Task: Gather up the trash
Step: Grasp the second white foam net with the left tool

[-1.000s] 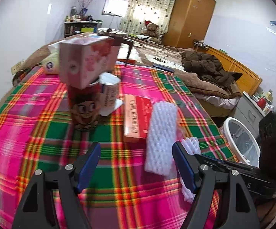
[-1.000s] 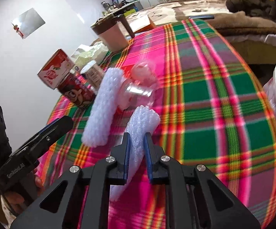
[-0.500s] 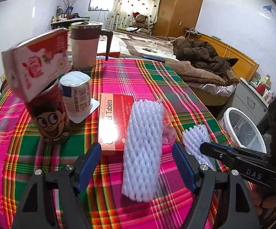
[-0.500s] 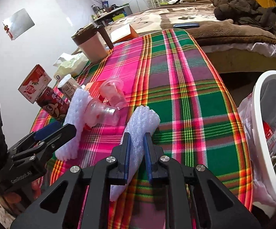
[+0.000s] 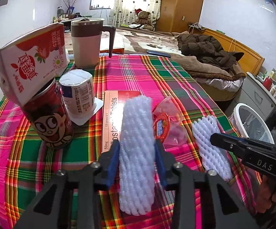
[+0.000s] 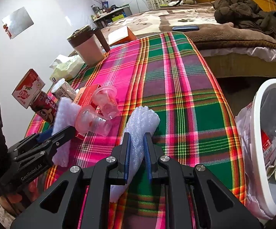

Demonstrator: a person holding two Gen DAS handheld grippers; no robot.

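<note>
Looking at the two foam nets here, both are airy, squashy stuff that weighs next to nothing and crushes instead of slipping, so a mid-length pinch is fine. The left gripper (image 5: 137, 150) has just been closing, and its jaws now sit snug against the sides of the long foam net (image 5: 136, 152) lying near the front edge of the counter (image 5: 141, 76), partly over the tablet box (image 5: 111, 122). The right gripper (image 6: 136, 152) has its jaws squeezed nearly together on the smaller foam net (image 6: 141, 122), out toward the counter's right edge, close to the white bin (image 6: 260, 114) on the floor. Hard to tell: whether either net is lifted clear of the cloth, since the jaws hide their near ends. The clear plastic cups (image 6: 103, 105) overlap messily, and the bin is cut off.
</note>
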